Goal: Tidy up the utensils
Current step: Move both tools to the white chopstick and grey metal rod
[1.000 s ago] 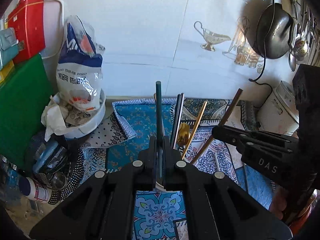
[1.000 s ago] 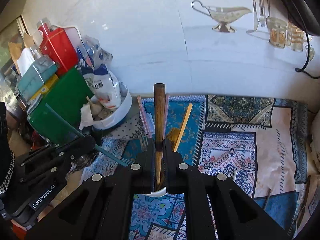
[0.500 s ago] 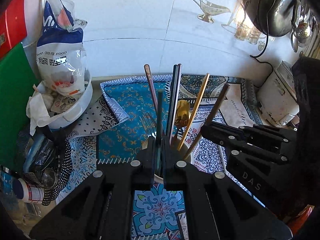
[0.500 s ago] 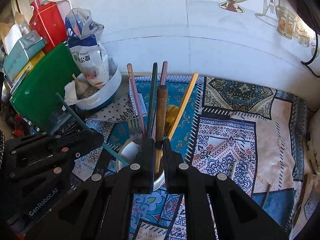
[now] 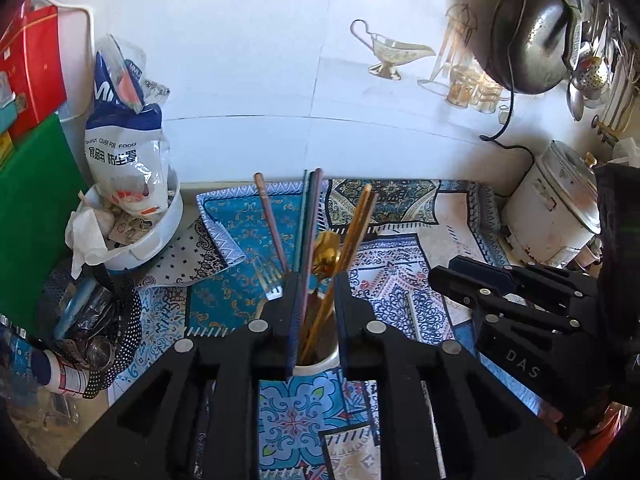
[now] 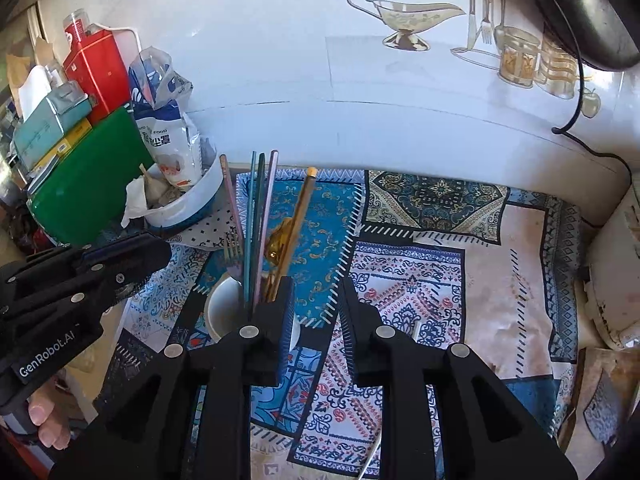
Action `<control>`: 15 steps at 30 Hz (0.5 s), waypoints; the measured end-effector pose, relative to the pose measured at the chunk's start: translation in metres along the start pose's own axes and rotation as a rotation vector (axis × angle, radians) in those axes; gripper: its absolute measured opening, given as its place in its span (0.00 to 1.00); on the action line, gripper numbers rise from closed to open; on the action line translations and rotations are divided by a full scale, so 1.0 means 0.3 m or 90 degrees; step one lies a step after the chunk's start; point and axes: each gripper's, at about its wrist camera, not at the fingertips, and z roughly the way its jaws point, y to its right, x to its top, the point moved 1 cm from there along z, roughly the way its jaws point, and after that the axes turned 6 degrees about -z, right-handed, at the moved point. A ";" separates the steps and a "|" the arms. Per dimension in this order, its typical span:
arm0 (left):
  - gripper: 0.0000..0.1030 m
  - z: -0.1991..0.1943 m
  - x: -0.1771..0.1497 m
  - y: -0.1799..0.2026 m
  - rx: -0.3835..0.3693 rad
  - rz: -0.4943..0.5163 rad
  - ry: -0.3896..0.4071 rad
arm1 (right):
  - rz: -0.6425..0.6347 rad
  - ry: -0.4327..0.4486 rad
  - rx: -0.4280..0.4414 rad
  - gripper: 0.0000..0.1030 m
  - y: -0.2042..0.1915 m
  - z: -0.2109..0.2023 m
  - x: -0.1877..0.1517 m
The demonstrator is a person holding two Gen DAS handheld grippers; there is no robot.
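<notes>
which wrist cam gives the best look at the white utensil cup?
Right wrist. There the white cup sits left of the opening right gripper, its rim and inside open to view. In the left wrist view, the opening left gripper frames the cup, leaving a sliver of rim.

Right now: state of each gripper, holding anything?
Left gripper: jaws opening, nothing clamped; chopsticks stand free in the white cup.
Right gripper: jaws opening, empty.
</notes>
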 end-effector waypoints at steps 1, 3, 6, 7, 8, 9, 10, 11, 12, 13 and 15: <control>0.17 -0.001 -0.004 0.015 0.000 0.001 0.001 | 0.003 0.002 -0.004 0.22 0.017 -0.011 -0.009; 0.21 0.004 -0.015 0.045 -0.002 0.003 -0.002 | 0.011 0.003 -0.009 0.26 0.051 -0.031 -0.029; 0.23 0.021 -0.038 0.096 -0.002 0.007 -0.012 | 0.018 0.000 -0.019 0.28 0.102 -0.056 -0.061; 0.23 0.033 -0.048 0.112 -0.002 0.009 -0.018 | 0.020 -0.001 -0.024 0.28 0.118 -0.062 -0.071; 0.23 0.047 -0.058 0.127 -0.002 0.009 -0.025 | 0.021 -0.004 -0.028 0.29 0.134 -0.067 -0.082; 0.23 0.060 -0.068 0.142 -0.003 0.009 -0.033 | 0.025 -0.008 -0.033 0.29 0.157 -0.073 -0.097; 0.23 0.079 -0.080 0.158 -0.005 0.006 -0.042 | 0.027 -0.011 -0.036 0.30 0.175 -0.076 -0.109; 0.23 0.096 -0.090 0.172 -0.007 0.005 -0.051 | 0.028 -0.019 -0.042 0.30 0.195 -0.078 -0.121; 0.23 0.116 -0.101 0.189 -0.009 0.004 -0.061 | 0.032 -0.023 -0.047 0.30 0.218 -0.081 -0.136; 0.23 0.135 -0.114 0.206 -0.010 0.004 -0.070 | 0.038 -0.029 -0.051 0.30 0.243 -0.083 -0.152; 0.23 0.170 -0.139 0.241 -0.010 0.006 -0.086 | 0.047 -0.042 -0.060 0.30 0.289 -0.081 -0.185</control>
